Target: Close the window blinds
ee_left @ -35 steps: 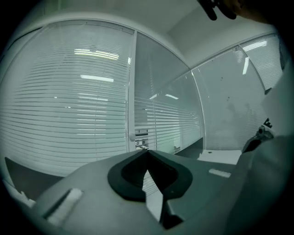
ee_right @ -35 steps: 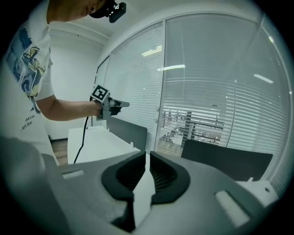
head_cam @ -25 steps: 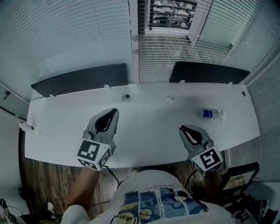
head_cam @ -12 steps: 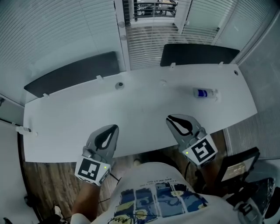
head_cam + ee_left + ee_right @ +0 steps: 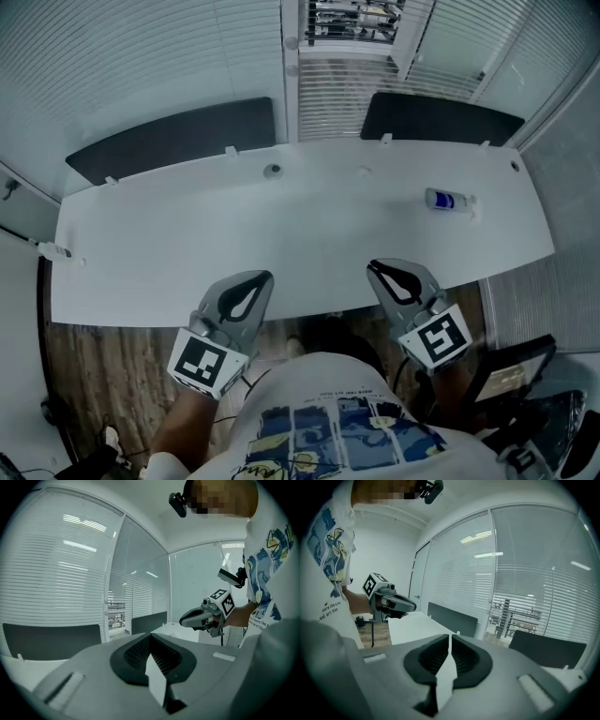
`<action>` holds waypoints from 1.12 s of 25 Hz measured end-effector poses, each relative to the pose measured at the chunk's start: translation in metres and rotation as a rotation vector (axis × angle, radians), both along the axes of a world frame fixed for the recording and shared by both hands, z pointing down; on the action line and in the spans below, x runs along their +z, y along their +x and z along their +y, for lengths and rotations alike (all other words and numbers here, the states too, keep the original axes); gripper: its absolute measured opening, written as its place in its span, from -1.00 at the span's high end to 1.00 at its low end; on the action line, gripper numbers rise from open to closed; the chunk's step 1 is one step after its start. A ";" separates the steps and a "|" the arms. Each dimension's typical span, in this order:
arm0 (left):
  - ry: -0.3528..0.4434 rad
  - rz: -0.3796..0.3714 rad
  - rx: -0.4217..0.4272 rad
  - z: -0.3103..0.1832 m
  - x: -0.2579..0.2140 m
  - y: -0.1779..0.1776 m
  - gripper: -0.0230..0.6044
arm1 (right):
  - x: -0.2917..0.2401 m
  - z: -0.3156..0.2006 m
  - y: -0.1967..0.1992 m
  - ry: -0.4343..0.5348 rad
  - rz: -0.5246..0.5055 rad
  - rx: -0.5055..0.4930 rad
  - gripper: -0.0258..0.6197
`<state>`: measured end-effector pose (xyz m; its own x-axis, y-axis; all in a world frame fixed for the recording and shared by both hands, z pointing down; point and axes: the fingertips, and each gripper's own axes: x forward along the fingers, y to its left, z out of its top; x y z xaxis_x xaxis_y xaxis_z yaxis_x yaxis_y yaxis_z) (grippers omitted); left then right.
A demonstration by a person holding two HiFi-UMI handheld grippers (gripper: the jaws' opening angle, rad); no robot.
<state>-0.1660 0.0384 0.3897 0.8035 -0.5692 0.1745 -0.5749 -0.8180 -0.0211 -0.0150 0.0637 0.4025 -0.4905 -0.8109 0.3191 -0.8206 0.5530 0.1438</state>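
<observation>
The left gripper [image 5: 261, 279] hangs over the near edge of the white desk [image 5: 141, 272], its jaws pressed together on nothing. Past the desk's far edge the window blinds [image 5: 342, 94] cover the glass, and the middle strip's slats are tilted open. Such thin slats are probably light and easy to bend. The small round knobs [image 5: 292, 42] on the frame post look the safer hold. The right gripper [image 5: 377, 269], also near, is closed and empty.
</observation>
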 end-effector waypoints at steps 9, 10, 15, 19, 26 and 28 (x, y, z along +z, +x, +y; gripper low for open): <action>-0.036 -0.011 0.016 0.012 0.007 0.007 0.91 | 0.010 0.012 -0.004 -0.019 -0.013 -0.017 0.87; -0.039 -0.008 0.025 0.017 0.009 0.007 0.91 | 0.011 0.018 -0.005 -0.025 -0.014 -0.010 0.87; -0.030 -0.006 0.032 0.043 0.007 -0.015 0.91 | 0.012 0.046 -0.032 -0.036 -0.003 -0.005 0.87; -0.018 0.009 0.020 0.050 0.009 -0.027 0.91 | 0.006 0.052 -0.042 -0.019 0.002 -0.018 0.87; -0.030 0.021 -0.006 0.067 -0.003 -0.020 0.91 | 0.002 0.074 -0.043 -0.008 0.003 -0.054 0.87; -0.029 0.024 -0.006 0.074 -0.004 -0.016 0.91 | 0.001 0.082 -0.041 -0.010 0.002 -0.061 0.87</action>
<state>-0.1820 0.1123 0.3858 0.8045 -0.5687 0.1714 -0.5796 -0.8147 0.0168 -0.0565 0.1453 0.4033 -0.5383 -0.7764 0.3277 -0.7852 0.6033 0.1397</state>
